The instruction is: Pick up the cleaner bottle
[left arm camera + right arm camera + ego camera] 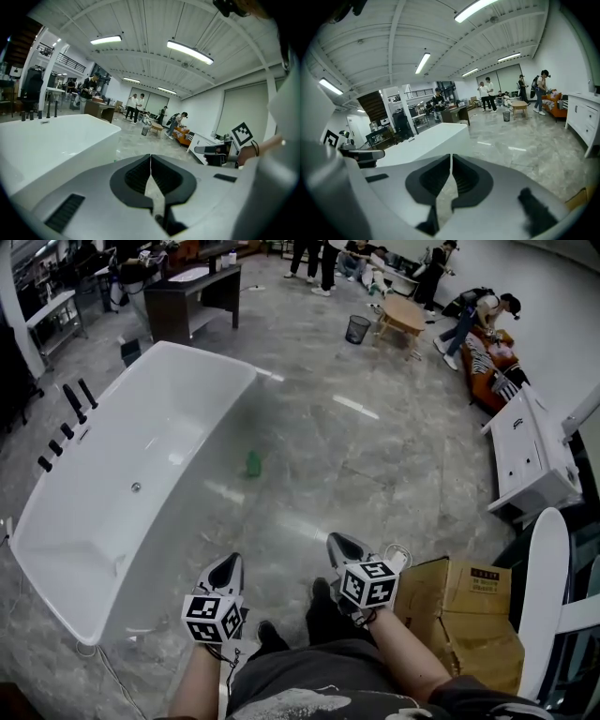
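Observation:
The cleaner bottle [253,463] is a small green bottle standing on the grey marble floor, just off the right side of the white bathtub [178,409]. Both grippers are held low, near the person's legs and well short of the bottle. My left gripper [228,562] has its jaws together with nothing between them, as the left gripper view [150,157] also shows. My right gripper [342,542] is likewise shut and empty, its jaws meeting in the right gripper view [451,157]. Both point forward across the floor, roughly towards the bottle.
Black tap fittings [66,418] line the tub's left rim. Cardboard boxes [469,610] sit close on the right, with a white cabinet [530,451] beyond them. Far back are a waste bin [357,329], a small wooden table [403,315] and several people.

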A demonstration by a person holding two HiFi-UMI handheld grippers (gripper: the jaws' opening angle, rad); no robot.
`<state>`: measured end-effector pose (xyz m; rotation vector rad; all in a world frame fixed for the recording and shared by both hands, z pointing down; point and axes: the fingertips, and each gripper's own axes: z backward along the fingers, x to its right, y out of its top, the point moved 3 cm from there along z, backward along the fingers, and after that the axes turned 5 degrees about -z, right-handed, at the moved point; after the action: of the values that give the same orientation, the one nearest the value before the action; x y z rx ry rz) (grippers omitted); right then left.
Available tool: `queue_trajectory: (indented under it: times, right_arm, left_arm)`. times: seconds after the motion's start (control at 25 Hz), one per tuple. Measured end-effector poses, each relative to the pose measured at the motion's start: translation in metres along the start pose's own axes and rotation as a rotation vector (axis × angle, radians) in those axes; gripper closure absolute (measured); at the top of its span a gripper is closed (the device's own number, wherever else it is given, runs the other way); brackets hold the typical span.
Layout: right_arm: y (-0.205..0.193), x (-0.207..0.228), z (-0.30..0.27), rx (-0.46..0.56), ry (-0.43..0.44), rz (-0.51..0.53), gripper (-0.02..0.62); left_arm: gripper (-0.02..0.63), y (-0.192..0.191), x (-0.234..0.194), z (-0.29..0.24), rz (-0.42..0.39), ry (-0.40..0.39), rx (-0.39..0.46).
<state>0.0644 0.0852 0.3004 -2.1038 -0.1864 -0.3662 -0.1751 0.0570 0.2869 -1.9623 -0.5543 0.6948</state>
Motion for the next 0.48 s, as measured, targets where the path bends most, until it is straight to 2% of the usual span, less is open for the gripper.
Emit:
queue_trajectory:
  times: [0.28,0.48]
  right_arm:
    - [0.031,0.039,-0.078,-0.045,0.097,0.023,0.569]
    - [0.081,0.091,-0.137,-0.078,0.183,0.072,0.568]
  left_arm:
    - [0.591,0.018,-0.018,-0.059,0.006,0.102,-0.017]
    - [0.591,0.045,-0.016,-0.126,0.096,0.240,0.005]
